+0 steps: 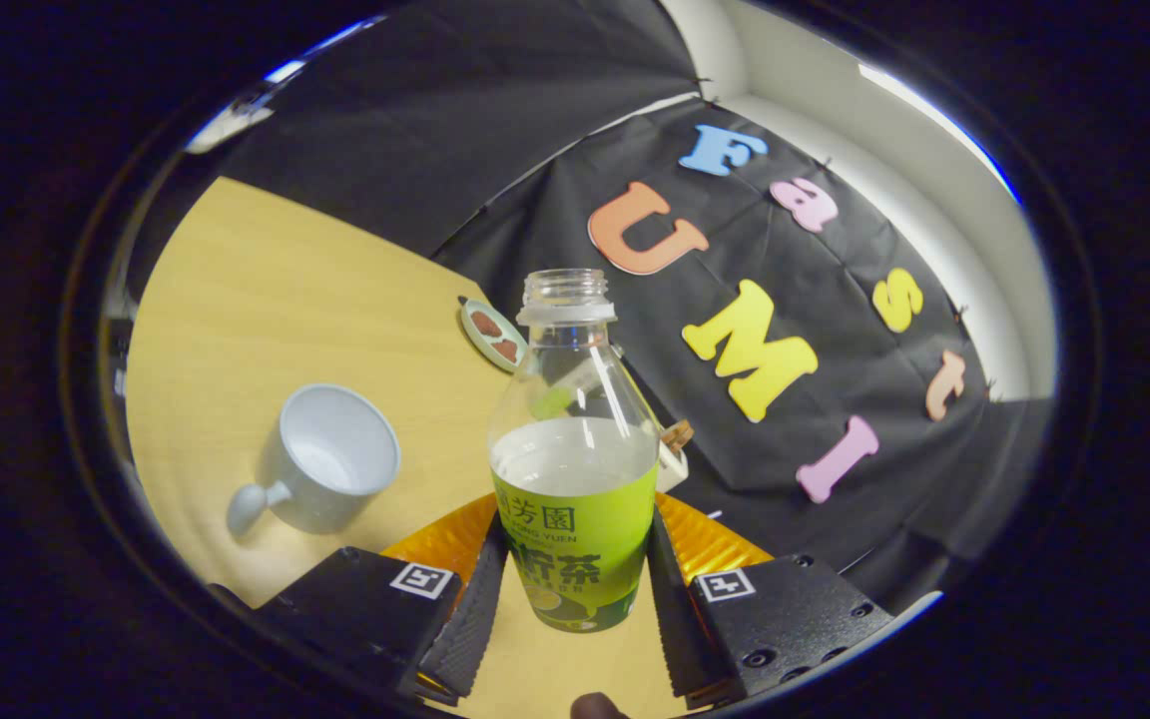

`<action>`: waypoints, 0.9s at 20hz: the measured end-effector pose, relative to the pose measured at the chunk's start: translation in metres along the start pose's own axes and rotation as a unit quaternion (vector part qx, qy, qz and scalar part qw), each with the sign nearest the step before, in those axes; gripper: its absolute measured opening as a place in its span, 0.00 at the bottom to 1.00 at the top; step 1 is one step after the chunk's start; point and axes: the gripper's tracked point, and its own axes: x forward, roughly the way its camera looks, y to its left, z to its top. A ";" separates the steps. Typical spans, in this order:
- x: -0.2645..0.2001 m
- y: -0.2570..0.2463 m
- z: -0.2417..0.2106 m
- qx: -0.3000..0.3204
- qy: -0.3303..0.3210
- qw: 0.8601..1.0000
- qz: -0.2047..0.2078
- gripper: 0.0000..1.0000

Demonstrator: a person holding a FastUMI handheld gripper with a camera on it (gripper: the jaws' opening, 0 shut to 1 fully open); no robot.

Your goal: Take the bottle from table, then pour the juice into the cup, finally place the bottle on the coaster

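A clear uncapped bottle (575, 479) with a green label stands between my fingers, part full of pale juice. My gripper (576, 527) is shut on it, one finger pressing each side of the label. A pale mug-shaped cup (330, 461) sits on the wooden table (266, 300) to the left of the fingers, empty, its handle pointing toward me. Beyond the bottle, near the black cloth wall, lies a small round coaster (491, 334) with brown patches. I cannot tell whether the bottle's base touches the table.
A ridged orange-gold disc (710, 547) lies under and behind the bottle, showing on both sides of it. A small white object with a brown bit (675, 446) sits just right of the bottle by the wall. The black cloth wall bounds the table at the back.
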 end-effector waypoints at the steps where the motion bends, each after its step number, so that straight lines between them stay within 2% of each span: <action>1: -0.003 -0.001 0.001 0.050 -0.005 0.999 0.011 0.74; 2: -0.006 0.000 0.002 0.103 -0.014 0.994 0.027 0.74; 4: -0.013 -0.001 0.002 0.208 -0.024 0.976 0.063 0.74; 6: -0.019 -0.014 -0.004 0.280 -0.027 0.957 0.074 0.74; 8: -0.027 -0.041 -0.018 0.307 -0.027 0.950 0.055 0.74; 12: -0.047 -0.097 -0.060 0.323 -0.022 0.946 0.011 0.74; 18: -0.083 -0.190 -0.151 0.358 0.005 0.932 -0.058 0.74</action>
